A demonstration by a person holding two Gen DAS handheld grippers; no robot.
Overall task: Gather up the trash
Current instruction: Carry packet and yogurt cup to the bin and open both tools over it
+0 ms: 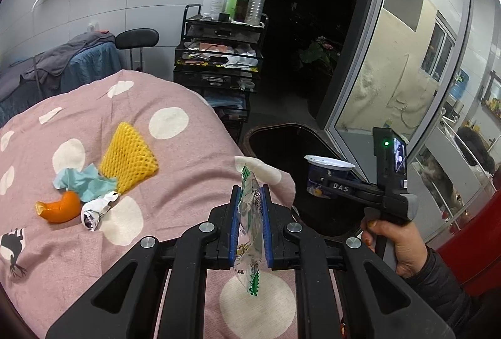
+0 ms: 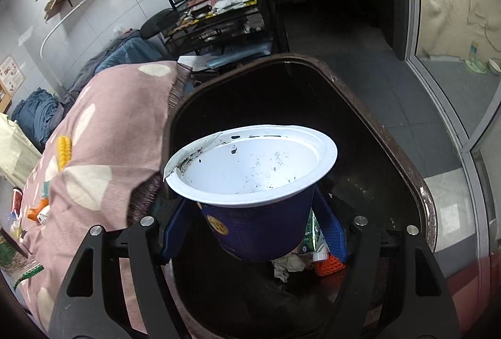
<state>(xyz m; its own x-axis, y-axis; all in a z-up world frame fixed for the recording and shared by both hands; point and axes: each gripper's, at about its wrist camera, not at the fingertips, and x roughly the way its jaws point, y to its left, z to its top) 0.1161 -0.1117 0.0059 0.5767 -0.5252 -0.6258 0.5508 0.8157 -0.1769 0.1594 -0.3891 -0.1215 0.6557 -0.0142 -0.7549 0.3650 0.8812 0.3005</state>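
Now | left jaws (image 1: 250, 226) pinch wrapper (image 1: 249, 232) | right jaws (image 2: 255, 232) grip cup (image 2: 256, 179), "DAS" lettering

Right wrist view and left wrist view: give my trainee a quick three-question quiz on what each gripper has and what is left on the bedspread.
1. True or false: the right gripper holds the blue plastic cup with a white rim above the dark brown trash bin.
2. What is clamped in the left gripper?
A) orange peel
B) clear and green plastic wrapper
C) yellow foam net
3. Fill in: the curved orange peel lies on the pink ____ with white spots.

Key:
1. True.
2. B, the clear and green plastic wrapper.
3. Bedspread.
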